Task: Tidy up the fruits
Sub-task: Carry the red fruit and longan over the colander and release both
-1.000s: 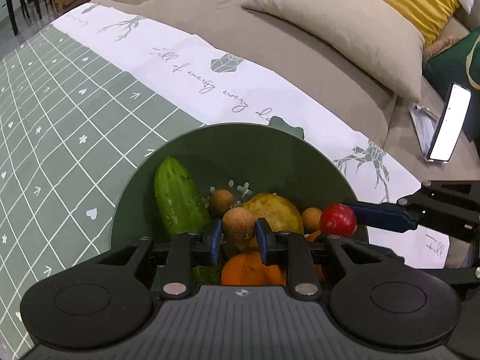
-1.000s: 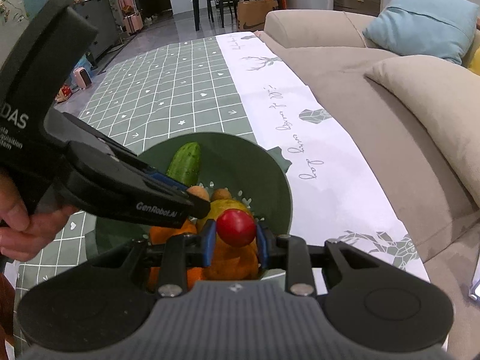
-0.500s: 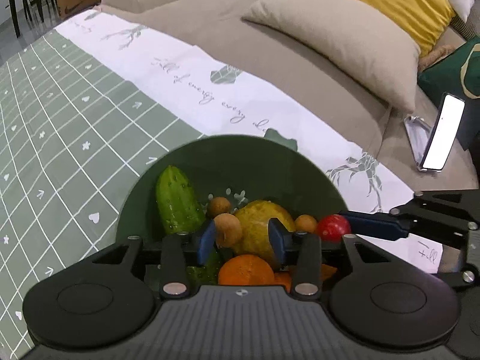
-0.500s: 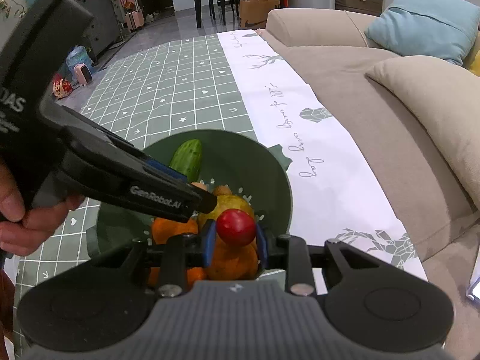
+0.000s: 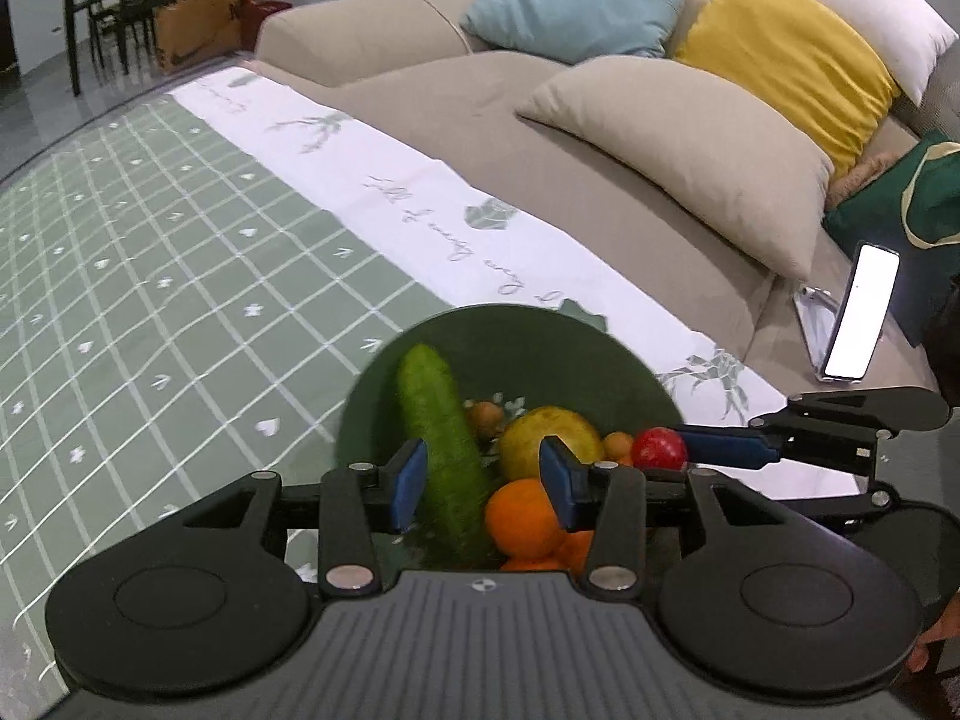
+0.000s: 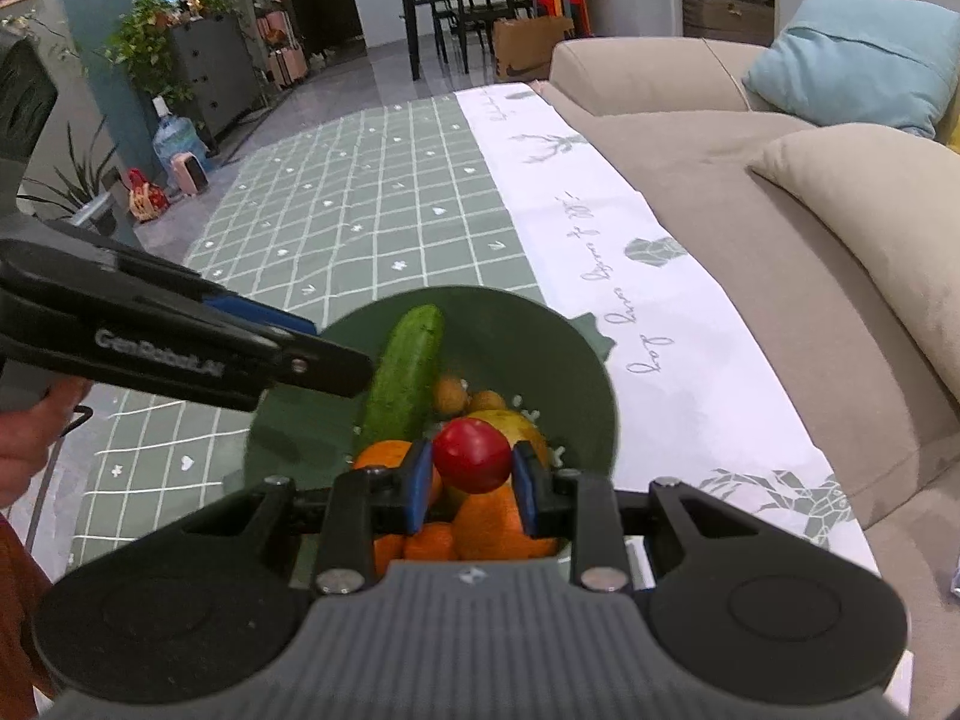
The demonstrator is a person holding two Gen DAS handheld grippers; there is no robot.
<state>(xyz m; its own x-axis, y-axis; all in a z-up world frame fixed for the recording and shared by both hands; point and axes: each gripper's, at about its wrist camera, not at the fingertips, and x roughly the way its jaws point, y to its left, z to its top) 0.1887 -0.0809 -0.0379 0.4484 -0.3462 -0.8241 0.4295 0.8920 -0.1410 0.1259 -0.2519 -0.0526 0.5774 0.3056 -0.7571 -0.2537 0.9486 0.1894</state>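
Note:
A dark green bowl (image 5: pixel 510 315) on the table holds a cucumber (image 5: pixel 438 420), a yellow-green fruit (image 5: pixel 531 429), oranges (image 5: pixel 519 516) and small brown fruits (image 5: pixel 485 416). My left gripper (image 5: pixel 483 468) hovers over the bowl's near side. Its jaws are opening, and nothing is pressed between the pads. My right gripper (image 6: pixel 471 453) is shut on a small red round fruit (image 6: pixel 474 468) just above the piled oranges (image 6: pixel 498 522). In the right wrist view the left gripper (image 6: pixel 342 360) reaches in from the left beside the cucumber (image 6: pixel 408 366).
The bowl (image 6: pixel 576 348) stands on a green checked tablecloth (image 5: pixel 180 276) with a white printed strip. A beige sofa with cushions (image 5: pixel 690 144) runs along the far side. A lit phone (image 5: pixel 858 312) stands on the sofa. A person's hand (image 6: pixel 36 426) holds the left gripper.
My left gripper opened and let go of a small brown fruit, then rose and pulled back from the pile. The right gripper kept still with the red fruit.

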